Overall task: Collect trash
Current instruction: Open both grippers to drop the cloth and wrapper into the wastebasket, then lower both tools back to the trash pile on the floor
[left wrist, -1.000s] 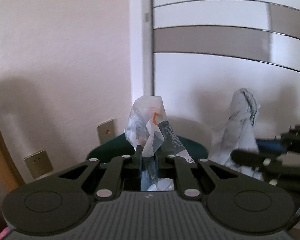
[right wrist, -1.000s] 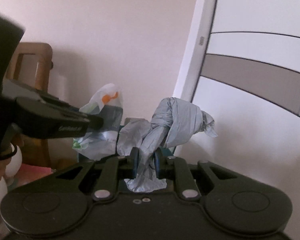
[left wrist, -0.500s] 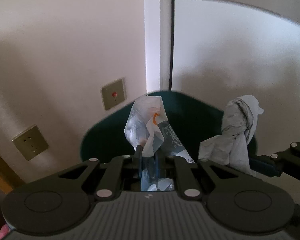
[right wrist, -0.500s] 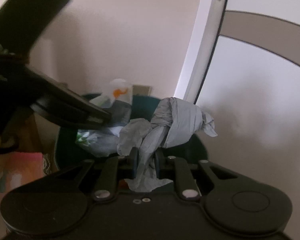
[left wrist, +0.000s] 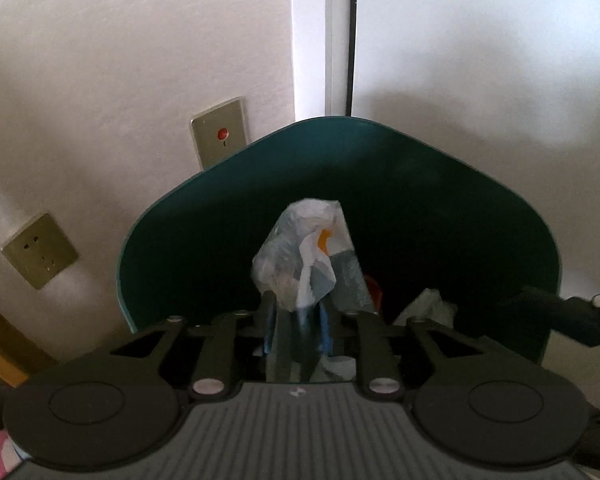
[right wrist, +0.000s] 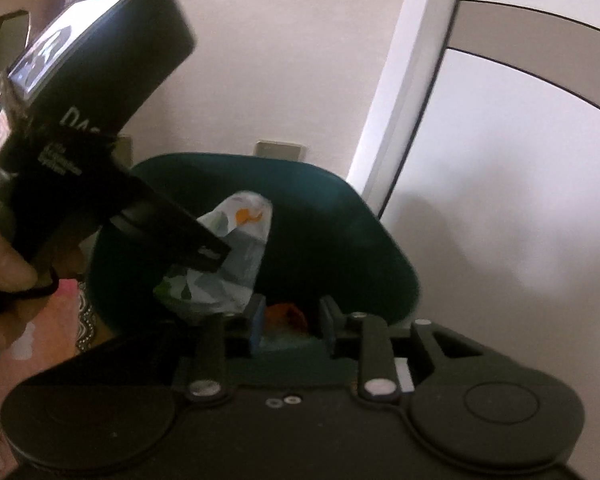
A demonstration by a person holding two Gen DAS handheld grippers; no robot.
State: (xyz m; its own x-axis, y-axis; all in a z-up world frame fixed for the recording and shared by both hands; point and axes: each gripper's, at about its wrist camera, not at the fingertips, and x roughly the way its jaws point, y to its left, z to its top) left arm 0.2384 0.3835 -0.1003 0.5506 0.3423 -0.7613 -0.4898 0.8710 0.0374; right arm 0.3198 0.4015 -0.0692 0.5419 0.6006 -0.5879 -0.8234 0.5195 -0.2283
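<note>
Crumpled clear plastic wrapper (left wrist: 300,256) stands between the left tool's (left wrist: 296,320) just-opening jaws above the dark green bin's rim (left wrist: 380,124); right tool (right wrist: 290,322) has just opened, empty

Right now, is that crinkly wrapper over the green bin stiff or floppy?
Probably floppy: the wrapper is thin, see-through film, already crumpled into folds. Likely very light too, so it may flutter rather than drop straight into the green bin.
</note>
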